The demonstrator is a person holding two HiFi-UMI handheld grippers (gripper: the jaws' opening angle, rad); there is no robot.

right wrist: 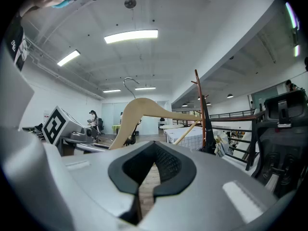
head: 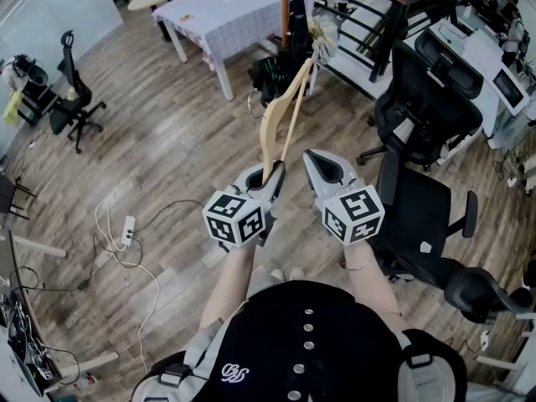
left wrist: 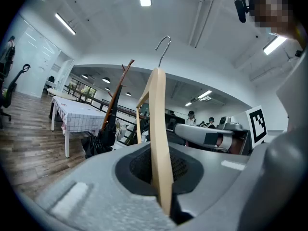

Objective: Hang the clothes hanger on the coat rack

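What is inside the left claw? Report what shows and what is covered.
A pale wooden clothes hanger, clamped upright between the jaws of the left claw. Nothing else shows there. Its lowest end sinks behind the claw's grey body, out of sight.

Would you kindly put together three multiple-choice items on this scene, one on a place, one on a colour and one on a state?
1. Where does the coat rack stand?
A. Between the two grippers
B. Beside the table with the checked cloth
C. In the left gripper's fingers

2. What colour is the hanger?
A. Pale wood
B. Black
C. Red

3. What is the hanger's state?
A. Hung on the coat rack
B. Gripped by both grippers
C. Gripped in the fingers of the left gripper alone

Answers:
1 B: the head view shows the rack's pole next to the covered table, well ahead of the person.
2 A: both gripper views show light wooden arms under a metal hook.
3 C: the left gripper view shows one wooden arm clamped between its fingers, away from the rack.
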